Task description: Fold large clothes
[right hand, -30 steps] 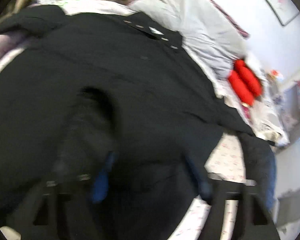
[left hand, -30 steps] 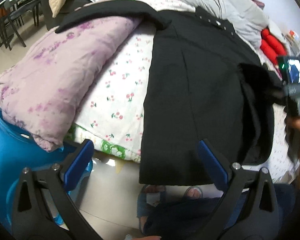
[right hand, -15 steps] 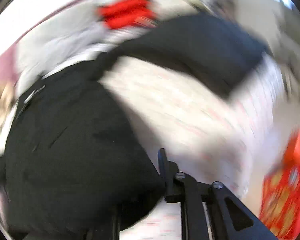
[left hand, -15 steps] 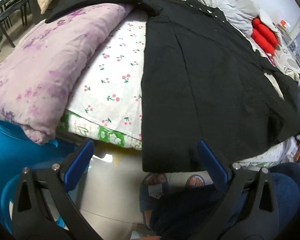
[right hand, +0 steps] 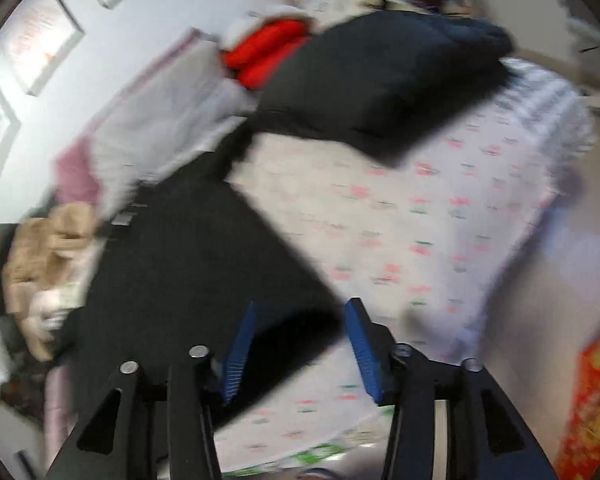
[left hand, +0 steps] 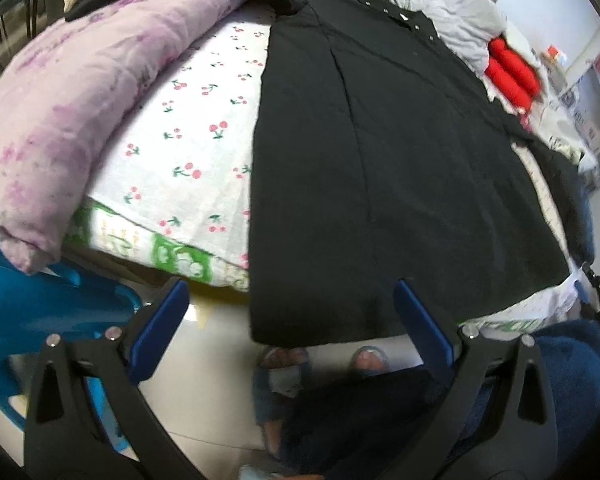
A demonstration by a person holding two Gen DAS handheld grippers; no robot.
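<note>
A large black coat (left hand: pixel 380 152) lies spread on the cherry-print bed sheet (left hand: pixel 196 144), its hem hanging over the bed's near edge. My left gripper (left hand: pixel 292 320) hovers open in front of that hem, gripping nothing. In the blurred right wrist view the coat's body (right hand: pixel 188 264) fills the lower left and one sleeve (right hand: pixel 376 88) lies stretched out to the upper right. My right gripper (right hand: pixel 300 344) is over the coat's lower corner. Its jaws are opening, and the blue pads (right hand: pixel 240 352) do not press on the cloth that shows between them.
A purple quilt (left hand: pixel 80 88) lies left of the coat, over a blue plastic seat (left hand: pixel 40 312). Grey bedding (left hand: pixel 440 12) and a red bundle (left hand: pixel 508 68) sit at the head end. The person's slippered feet (left hand: pixel 320 364) stand by the bed. A red box (right hand: pixel 592 400) is on the floor.
The right gripper, which held the black sleeve over the coat, swung right, rolled and let it go; the sleeve now lies stretched sideways. The left gripper dipped slightly toward the hem.
</note>
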